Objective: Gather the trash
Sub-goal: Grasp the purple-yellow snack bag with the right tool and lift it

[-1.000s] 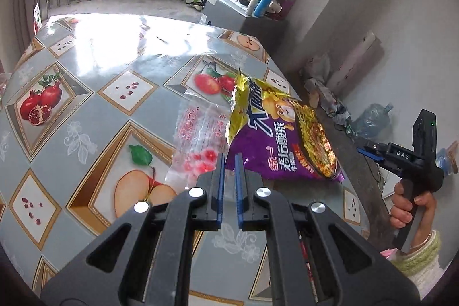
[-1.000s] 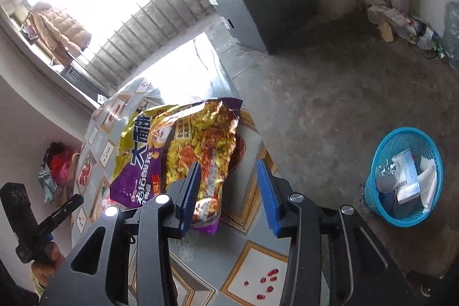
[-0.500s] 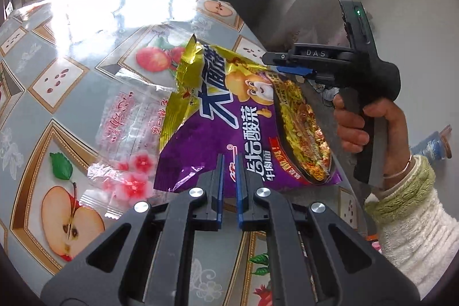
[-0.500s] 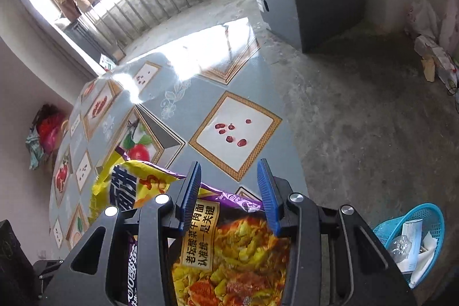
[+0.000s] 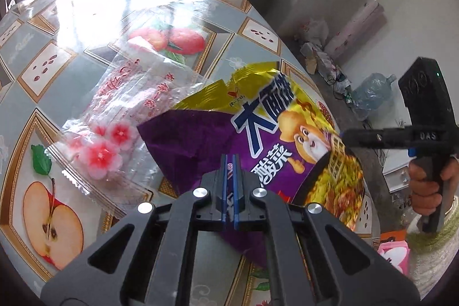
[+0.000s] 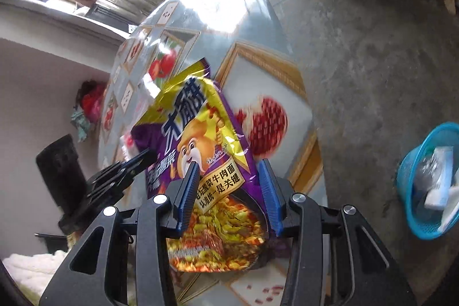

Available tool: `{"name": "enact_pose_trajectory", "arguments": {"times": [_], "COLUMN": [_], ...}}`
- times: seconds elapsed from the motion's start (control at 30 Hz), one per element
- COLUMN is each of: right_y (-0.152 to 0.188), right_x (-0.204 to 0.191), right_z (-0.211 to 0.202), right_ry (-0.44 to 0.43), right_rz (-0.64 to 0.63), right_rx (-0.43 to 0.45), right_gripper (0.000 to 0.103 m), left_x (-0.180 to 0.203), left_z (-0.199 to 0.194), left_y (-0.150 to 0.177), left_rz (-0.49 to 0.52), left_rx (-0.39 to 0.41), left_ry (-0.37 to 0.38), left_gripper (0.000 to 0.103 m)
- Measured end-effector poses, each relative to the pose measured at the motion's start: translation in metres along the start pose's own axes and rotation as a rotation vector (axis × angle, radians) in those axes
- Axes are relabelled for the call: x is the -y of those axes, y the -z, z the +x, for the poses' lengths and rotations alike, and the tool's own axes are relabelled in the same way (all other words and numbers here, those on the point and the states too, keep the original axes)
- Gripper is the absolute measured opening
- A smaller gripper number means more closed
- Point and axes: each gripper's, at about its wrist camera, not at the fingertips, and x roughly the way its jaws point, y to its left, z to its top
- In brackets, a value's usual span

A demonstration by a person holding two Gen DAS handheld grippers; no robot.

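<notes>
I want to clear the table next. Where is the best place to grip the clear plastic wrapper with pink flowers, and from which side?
Probably the wrapper's crinkled near end with the pink flowers, which looks puffed up off the table. Come from above on the side away from the purple noodle bag, whose corner seems to lie over the wrapper's right edge. The rest lies flat, giving the fingers little to pinch.

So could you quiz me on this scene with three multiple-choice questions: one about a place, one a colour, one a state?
1. The blue basket stands: A on the table; B on the floor; C in a hand.
2. The noodle packet is mostly: A green; B purple and yellow; C white.
3. The left gripper has its fingers: A spread wide; B closed together; C bent backwards.
Answers: B, it sits on bare concrete; B, its print shows those colours; B, the blue pads nearly meet.
</notes>
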Motion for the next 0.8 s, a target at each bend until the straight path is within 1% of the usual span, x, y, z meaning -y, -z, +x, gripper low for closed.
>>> {"name": "enact_pose_trajectory", "arguments": {"times": [0.07,0.1,0.17,0.23,0.3,0.37,0.43,0.47,0.5,0.57,0.6,0.63,0.67,0.73,0.8], "right_y": [0.021,0.029,0.044,0.054,0.06,0.066,0.07,0.073,0.076,0.075,0.077,0.079,0.08,0.08,0.079], "right_x": [0.01,0.014,0.017,0.015,0.008,0.001,-0.004,-0.004,-0.005,0.0,0.002,0.002,0.002,0.003,0.009], "right_z": [-0.003,-0.003,0.0,0.001,0.001,0.001,0.004,0.005,0.003,-0.003,-0.005,-0.007,-0.005,-0.001,0.002], "right_ry": [-0.107,-0.136,-0.133,-0.138,-0.109,-0.081,-0.081,-0.102,-0.151,-0.282,-0.35,-0.39,-0.368,-0.276,-0.266], "right_rz": [0.061,0.084,0.1,0.11,0.096,0.08,0.082,0.088,0.095,0.112,0.122,0.133,0.137,0.147,0.181], "right_rx": [-0.018,-0.022,-0.011,0.015,0.048,0.076,0.094,0.098,0.107,0.131,0.144,0.156,0.161,0.165,0.155], "right_gripper": [0.043,0.042,0.036,0.036,0.036,0.036,0.035,0.03,0.029,0.024,0.024,0.023,0.023,0.023,0.023], "left_x": [0.007,0.012,0.025,0.038,0.048,0.053,0.055,0.057,0.057,0.057,0.057,0.055,0.053,0.05,0.048], "left_z": [-0.002,-0.001,0.0,0.001,0.001,0.001,-0.001,-0.002,-0.002,-0.004,-0.005,-0.006,-0.006,-0.005,-0.005], "left_y": [0.007,0.009,0.014,0.022,0.03,0.036,0.043,0.045,0.047,0.051,0.054,0.055,0.056,0.055,0.056], "left_rz": [0.019,0.034,0.082,0.129,0.163,0.18,0.192,0.205,0.215,0.23,0.23,0.224,0.217,0.211,0.208], "left_rx": [-0.004,-0.007,-0.012,-0.014,-0.009,-0.004,0.004,0.014,0.023,0.037,0.038,0.038,0.039,0.039,0.04], "left_ry": [0.015,0.018,0.018,0.027,0.033,0.045,0.062,0.064,0.062,0.074,0.085,0.097,0.103,0.112,0.12], "left_gripper": [0.001,0.001,0.001,0.001,0.001,0.001,0.001,0.001,0.001,0.001,0.001,0.001,0.001,0.001,0.0]}}
